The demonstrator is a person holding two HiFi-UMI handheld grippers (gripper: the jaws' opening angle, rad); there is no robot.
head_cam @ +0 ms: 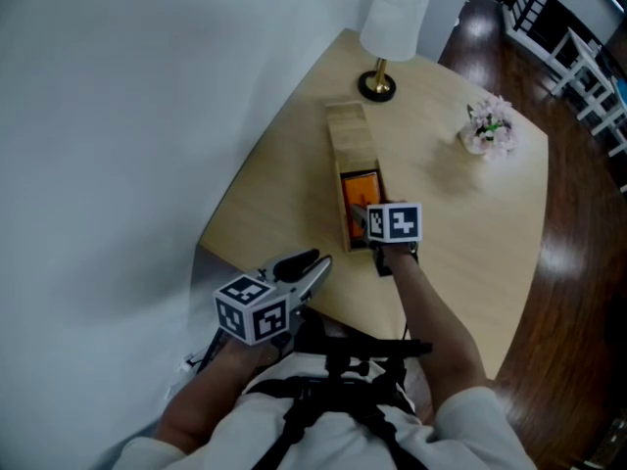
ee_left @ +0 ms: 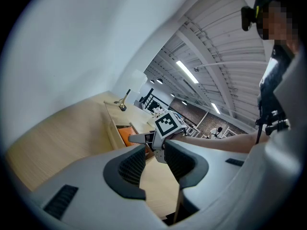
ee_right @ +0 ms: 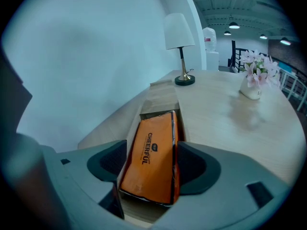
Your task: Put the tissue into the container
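tissue pack [ee_right: 154,143]: orange, glossy wrap, dark print; lies tilted in the open near end of the container [head_cam: 353,135], near end raised.
container: long, pale wood, far part covered; runs from near-centre toward the lamp [head_cam: 390,27].
right gripper [ee_right: 151,169]: angled steeply down over the open end; jaws wide, either side of the pack; right pad at its edge, a pale strip beside the left pad.
left gripper [ee_left: 154,157]: near-left table [head_cam: 460,223] corner, almost level; jaws apart, holding nothing.
room: wall close on left; bare wood right of container; flower vase [head_cam: 488,130] far right, well apart.
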